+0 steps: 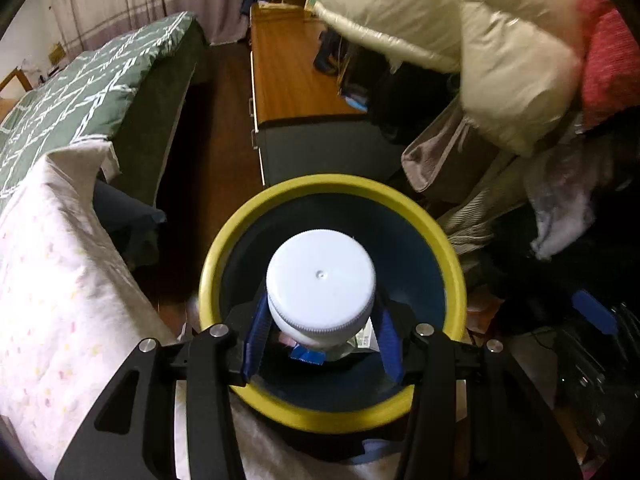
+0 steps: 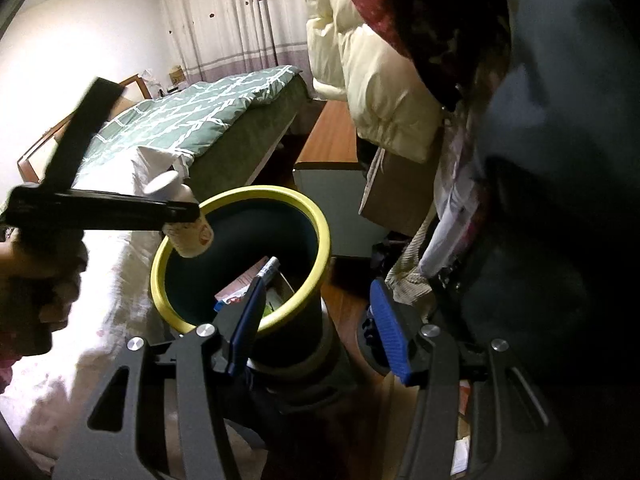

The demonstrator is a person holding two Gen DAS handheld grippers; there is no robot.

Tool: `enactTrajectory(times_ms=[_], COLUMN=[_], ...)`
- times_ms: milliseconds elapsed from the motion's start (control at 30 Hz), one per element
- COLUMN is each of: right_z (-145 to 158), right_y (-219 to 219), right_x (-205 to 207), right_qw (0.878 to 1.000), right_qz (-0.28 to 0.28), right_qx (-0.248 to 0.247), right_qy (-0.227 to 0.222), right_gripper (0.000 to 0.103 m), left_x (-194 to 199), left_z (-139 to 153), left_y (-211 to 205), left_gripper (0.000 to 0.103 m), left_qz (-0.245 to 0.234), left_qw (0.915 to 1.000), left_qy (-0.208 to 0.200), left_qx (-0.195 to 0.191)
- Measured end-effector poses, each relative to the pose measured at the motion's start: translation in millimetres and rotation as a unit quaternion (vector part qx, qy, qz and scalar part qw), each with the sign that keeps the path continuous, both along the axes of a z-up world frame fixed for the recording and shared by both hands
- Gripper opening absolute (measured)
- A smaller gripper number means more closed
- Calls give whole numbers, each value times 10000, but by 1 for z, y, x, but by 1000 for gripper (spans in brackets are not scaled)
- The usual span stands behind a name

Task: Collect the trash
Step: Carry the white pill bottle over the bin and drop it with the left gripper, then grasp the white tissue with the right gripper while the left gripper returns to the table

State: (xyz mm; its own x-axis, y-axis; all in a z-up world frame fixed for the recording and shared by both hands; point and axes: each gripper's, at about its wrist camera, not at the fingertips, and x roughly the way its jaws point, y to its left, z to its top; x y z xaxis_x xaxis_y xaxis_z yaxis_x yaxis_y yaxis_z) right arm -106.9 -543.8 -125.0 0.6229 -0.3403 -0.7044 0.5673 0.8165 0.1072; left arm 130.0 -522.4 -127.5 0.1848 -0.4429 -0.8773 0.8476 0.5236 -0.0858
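A dark blue trash bin with a yellow rim [image 1: 240, 224] stands on the floor beside the bed; it also shows in the right wrist view [image 2: 320, 220]. My left gripper [image 1: 322, 320] is shut on a small bottle with a white cap [image 1: 320, 280] and holds it over the bin's mouth. In the right wrist view that bottle [image 2: 190, 232] hangs tilted at the bin's left rim, held by the left gripper [image 2: 180, 216]. Wrappers and paper trash [image 2: 256, 280] lie inside the bin. My right gripper [image 2: 320, 320] is open and empty, just in front of the bin.
A bed with a green patterned quilt [image 1: 80, 80] and a white blanket [image 1: 52, 260] lies to the left. A wooden cabinet [image 1: 292, 76] stands behind the bin. Piled coats and clothes [image 1: 480, 40] crowd the right side. Wooden floor [image 1: 228, 120] runs between bed and cabinet.
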Motion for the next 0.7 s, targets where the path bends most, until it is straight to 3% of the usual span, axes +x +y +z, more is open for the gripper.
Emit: enactTrajectory(times_ms=[67,133,167,267,400,567,700], right_z=[-1,-2,-2,-4,-4,-1,4], right_y=[1,3,6,9,18,35,52], right_x=[1,5,6,10,18,32,45], right_qw=[10000,10000,10000,9999,9997,9989,9975], right_qz=[23,41,49,102,232,470,704], right_qx=[7,21,30,47,60,9,-34], right_qy=[14,29,26,42,59,66,60], right_gripper=[52,52,52,52,52,53,55], left_x=[2,3,3,-1,-12,-35,-42], left_z=[-6,-3,3,30,81,133,147], left_y=[-1,6,13,36,91,194,277], left_gripper=[51,70,73,83,92,98,98], left_qz=[81,157,183,184,388,928,1673], left_qw=[10000,9999,9997,9990,9936,9768,9603], left_qy=[-4,-3,-40,-188,-390,-1100,-1408], left_qx=[27,-39,-122,-370,-990,-1587,-1734])
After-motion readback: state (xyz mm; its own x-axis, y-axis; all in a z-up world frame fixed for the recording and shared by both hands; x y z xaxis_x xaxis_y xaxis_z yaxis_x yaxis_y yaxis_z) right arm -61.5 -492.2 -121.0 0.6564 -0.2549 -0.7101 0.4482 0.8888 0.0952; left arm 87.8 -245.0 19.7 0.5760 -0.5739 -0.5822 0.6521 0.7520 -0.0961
